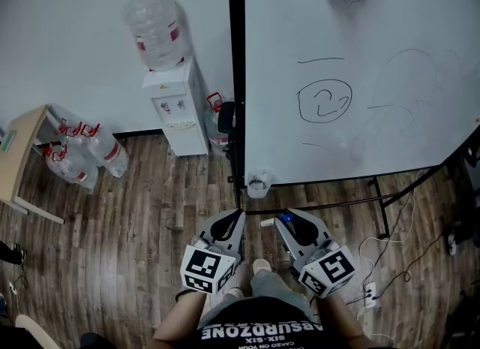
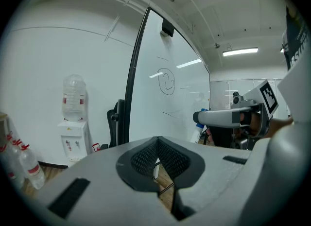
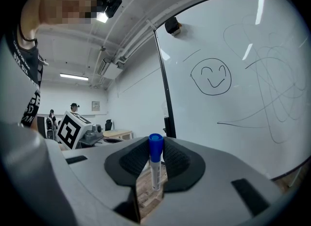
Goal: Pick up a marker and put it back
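My right gripper (image 1: 286, 218) is held low in front of the person, shut on a white marker with a blue cap (image 3: 155, 164). The marker stands upright between the pads, cap up. In the head view its white end (image 1: 268, 222) sticks out to the left of the jaws. My left gripper (image 1: 241, 213) hangs beside it with its jaws shut and nothing between them. From the left gripper view the right gripper (image 2: 200, 118) and the marker (image 2: 198, 132) show at the right. Ahead stands the whiteboard (image 1: 375, 47) with a drawn smiley (image 1: 325, 100).
A small white cup (image 1: 259, 183) hangs at the board's lower left corner by the black frame post (image 1: 237, 77). A water dispenser (image 1: 178, 107) and spare bottles (image 1: 84, 154) stand at the left wall. Cables and a power strip (image 1: 369, 292) lie on the wood floor at the right.
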`<state>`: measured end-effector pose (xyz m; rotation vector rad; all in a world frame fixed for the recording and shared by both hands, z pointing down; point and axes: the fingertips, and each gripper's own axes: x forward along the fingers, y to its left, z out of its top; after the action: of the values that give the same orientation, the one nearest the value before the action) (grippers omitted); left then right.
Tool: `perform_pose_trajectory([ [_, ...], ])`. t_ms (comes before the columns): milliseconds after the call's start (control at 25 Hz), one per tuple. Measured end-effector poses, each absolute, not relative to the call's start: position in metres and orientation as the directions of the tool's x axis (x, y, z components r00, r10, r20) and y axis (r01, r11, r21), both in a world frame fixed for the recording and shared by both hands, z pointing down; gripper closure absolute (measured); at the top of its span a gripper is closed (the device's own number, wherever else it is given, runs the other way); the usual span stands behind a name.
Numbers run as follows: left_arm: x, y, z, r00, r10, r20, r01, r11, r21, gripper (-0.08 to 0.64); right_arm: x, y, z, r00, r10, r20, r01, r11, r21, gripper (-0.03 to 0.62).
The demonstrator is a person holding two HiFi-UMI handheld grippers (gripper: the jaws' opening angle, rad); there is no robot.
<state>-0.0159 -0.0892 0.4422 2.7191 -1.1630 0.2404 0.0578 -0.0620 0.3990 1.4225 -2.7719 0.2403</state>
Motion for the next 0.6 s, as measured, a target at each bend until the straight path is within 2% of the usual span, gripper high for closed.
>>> perform_pose_trajectory([
  [600, -0.016, -0.088, 0.443, 0.677, -0.702, 0.220, -0.731, -0.676, 0.093, 0.552, 0.065, -0.073, 0.382, -0.579, -0.814, 0.050, -0.814, 0.574, -0.091, 0.512],
])
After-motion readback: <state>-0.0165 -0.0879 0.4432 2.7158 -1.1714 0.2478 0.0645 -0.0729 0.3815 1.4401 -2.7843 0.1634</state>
